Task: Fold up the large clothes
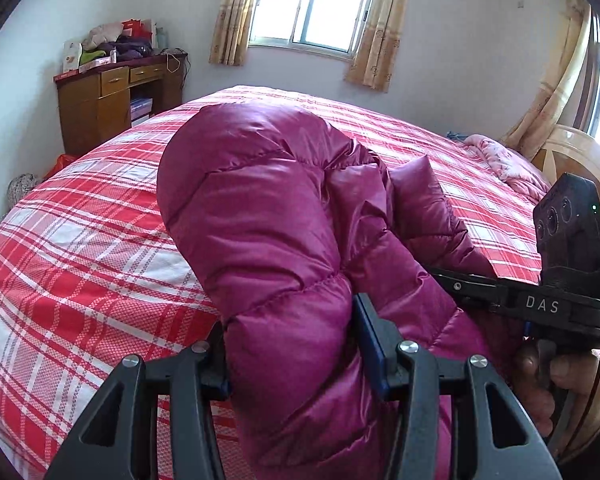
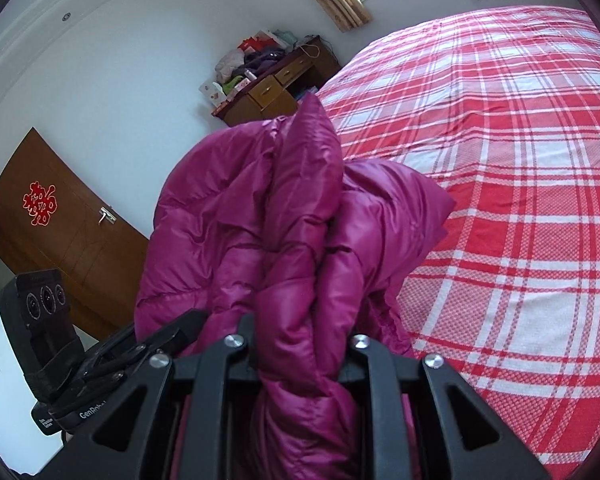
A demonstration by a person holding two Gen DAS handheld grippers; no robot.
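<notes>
Jacket [image 1: 268, 216], a puffy magenta one, fills the centre of both views, bunched up over the red plaid bed [image 1: 80, 248]. At bottom centre the left hand-held gripper [image 1: 296, 344] clamps a thick quilted fold. The right hand-held gripper [image 2: 300, 344] pinches another bundle of it, bottom centre of its own view. A wooden desk [image 1: 108, 100] stands upper left.
</notes>
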